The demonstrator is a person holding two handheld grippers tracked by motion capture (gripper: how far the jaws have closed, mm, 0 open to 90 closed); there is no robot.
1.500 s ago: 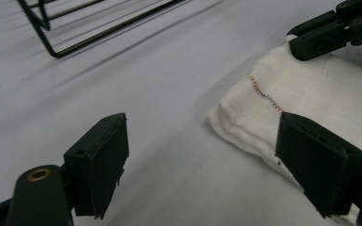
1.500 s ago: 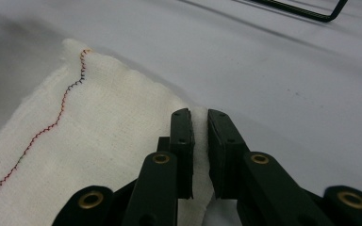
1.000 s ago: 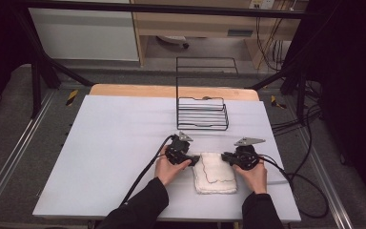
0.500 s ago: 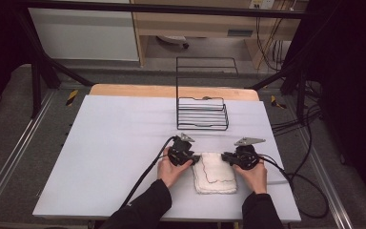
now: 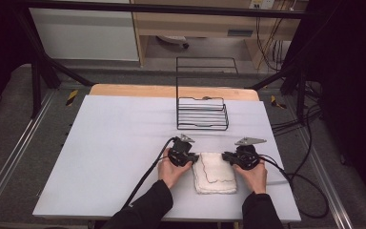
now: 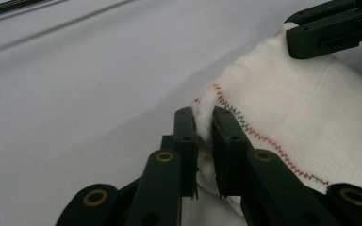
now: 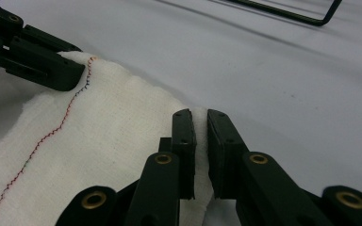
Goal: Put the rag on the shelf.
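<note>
Both grippers pinch cloth (image 5: 214,171) corners; left jaws just closing; wire rack (image 5: 202,113) beyond.

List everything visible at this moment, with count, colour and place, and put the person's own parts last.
cloth: one, white with a multicoloured stitched line, folded, near edge of the table between the hands.
wire rack: one, black, far part of the mat, tall back frame upright.
table mat: one, pale grey, covering most of the wooden tabletop.
cables: black, trailing from each tool toward the near edge and right side.
left tongs: black, have just been closing, now pinching the cloth's left far corner.
right tongs: black, pinching the cloth's right far corner.
hands and sleeves: two, dark sleeves, bottom edge.
</note>
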